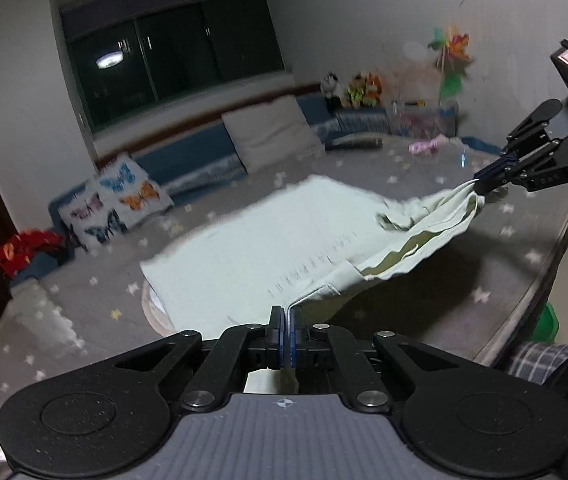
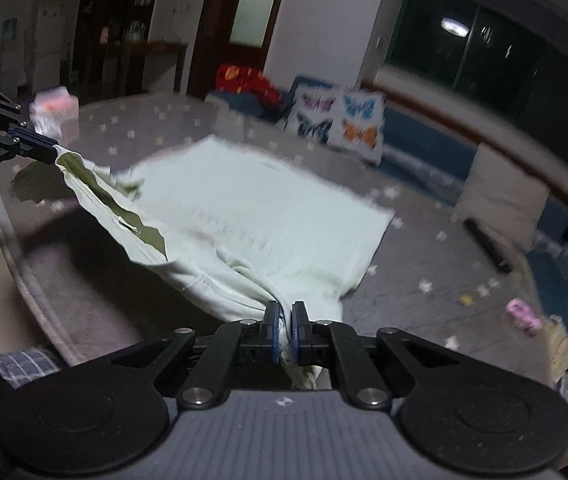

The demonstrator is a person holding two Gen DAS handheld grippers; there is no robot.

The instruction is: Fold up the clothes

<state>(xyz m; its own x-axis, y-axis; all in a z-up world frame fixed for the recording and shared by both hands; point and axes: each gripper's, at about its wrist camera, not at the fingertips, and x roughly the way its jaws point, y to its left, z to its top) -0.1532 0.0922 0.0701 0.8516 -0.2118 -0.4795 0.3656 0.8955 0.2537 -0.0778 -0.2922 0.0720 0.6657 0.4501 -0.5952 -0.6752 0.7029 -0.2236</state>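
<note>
- Pale mint-green cotton garment with an olive-green inner facing (image 1: 268, 240) lies mostly flat on the round worktop covered in grey cloth with small white stars (image 1: 84, 304); its near edge is lifted off the surface.
- Left claw (image 1: 286, 330): jaws pinched narrow on a thin fold of the garment's near edge. Seen from the right wrist view, it holds the corner out at the left, fabric taut behind it.
- Right claw (image 2: 284, 332): jaws nearly shut on a thicker bunch of the same garment. From the left wrist view it sits at the far right, cloth gathered into its tips.
- Between the two claws the raised edge hangs in a sagging band, the olive facing turned outward; the far part of the garment rests on the worktop. Both views are motion-blurred.
- Judgement: a fold of the near edge looks in hand, but whether the edge is going over or being drawn back to straighten, I cannot tell.
- Risks:
  - Left grip is on very little cloth; a tug from the right side could pull it free.
  - Right grip is bunched, so a crease may set crooked.
  - Uneven height between claws would skew the fold line.
  - Dragging could slide the flat part toward the worktop's near rim.
  - Small pink object (image 2: 523, 314) lies on the worktop, well apart.
</note>
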